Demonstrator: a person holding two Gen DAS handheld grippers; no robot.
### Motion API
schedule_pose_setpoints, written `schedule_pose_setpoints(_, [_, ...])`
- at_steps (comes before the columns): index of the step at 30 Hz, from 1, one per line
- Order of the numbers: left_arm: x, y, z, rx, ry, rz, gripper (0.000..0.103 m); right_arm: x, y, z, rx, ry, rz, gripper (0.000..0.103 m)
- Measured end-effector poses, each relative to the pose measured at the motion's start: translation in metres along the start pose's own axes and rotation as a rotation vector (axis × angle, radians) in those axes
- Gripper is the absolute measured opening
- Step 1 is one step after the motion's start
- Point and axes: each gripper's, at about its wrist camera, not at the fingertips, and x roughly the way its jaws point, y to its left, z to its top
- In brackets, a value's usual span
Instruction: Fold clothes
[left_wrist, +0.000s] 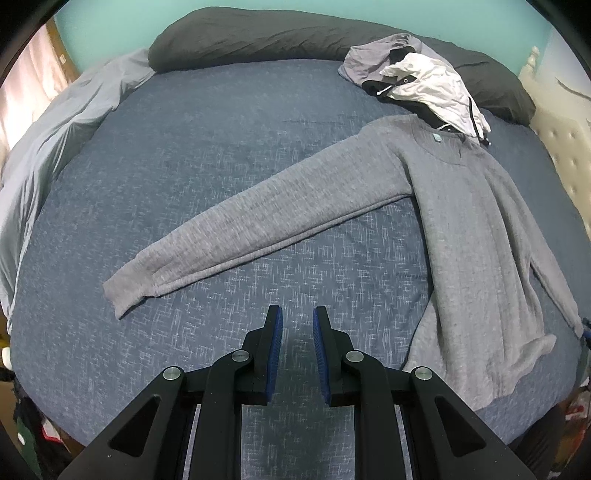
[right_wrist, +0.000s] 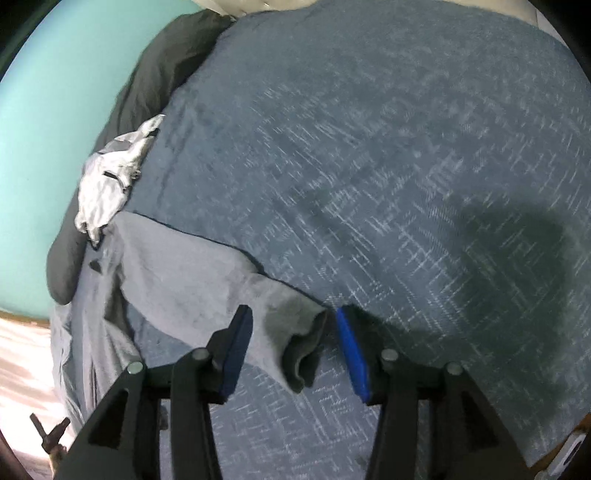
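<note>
Left wrist view shows me 1 small pale tag (left_wrist: 437, 137) inside the collar of the gray sweater (left_wrist: 469, 236); I cannot read any writing on it.

My left claw (left_wrist: 297, 319) hangs above the bare blue bedspread (left_wrist: 184, 166), its 2 blue pads a narrow gap apart, holding nothing and touching nothing. My right claw (right_wrist: 293, 317) stands wide, with the cuff (right_wrist: 295, 332) of 1 sleeve lying between the pads (right_wrist: 352, 354); neither pad presses on it, and I cannot tell whether the cloth brushes the left pad.

From the left camera the sweater lies flat, front up, at about 3 o'clock on the bed, collar toward 12 o'clock. 1 sleeve (left_wrist: 258, 221) stretches straight out toward 8 o'clock, its cuff near the left claw but apart from it. The other sleeve runs down the body's far edge toward 4 o'clock. The hem is slightly rumpled.

At 1 o'clock a heap of gray, black and white clothes (left_wrist: 417, 77) touches the collar, resting against the dark pillow (left_wrist: 258, 37).
</note>
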Motion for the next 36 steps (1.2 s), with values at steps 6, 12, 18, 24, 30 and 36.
schedule_pose_setpoints(6, [0.004, -0.003, 0.002, 0.009, 0.010, 0.002, 0.019, 0.003, -0.013, -0.002, 0.016, -0.032, -0.011, 0.022])
schedule_pose_setpoints(12, [0.009, -0.012, -0.001, 0.027, 0.021, -0.008, 0.019, -0.006, -0.018, -0.004, -0.009, -0.092, -0.042, 0.001])
schedule_pose_setpoints(18, [0.011, -0.015, -0.003, 0.033, 0.025, -0.009, 0.019, -0.032, -0.016, 0.006, -0.042, -0.210, -0.092, 0.000])
schedule_pose_setpoints(24, [0.011, -0.012, -0.005, 0.023, 0.024, -0.016, 0.019, -0.032, -0.022, 0.016, 0.017, -0.171, -0.010, 0.002])
schedule_pose_setpoints(30, [0.012, -0.012, -0.008, 0.032, 0.030, -0.016, 0.019, -0.008, -0.025, 0.009, 0.079, -0.073, 0.061, 0.027])
schedule_pose_setpoints(36, [0.013, -0.011, -0.008, 0.025, 0.031, -0.013, 0.019, 0.001, -0.013, 0.003, 0.048, -0.055, 0.058, 0.039])
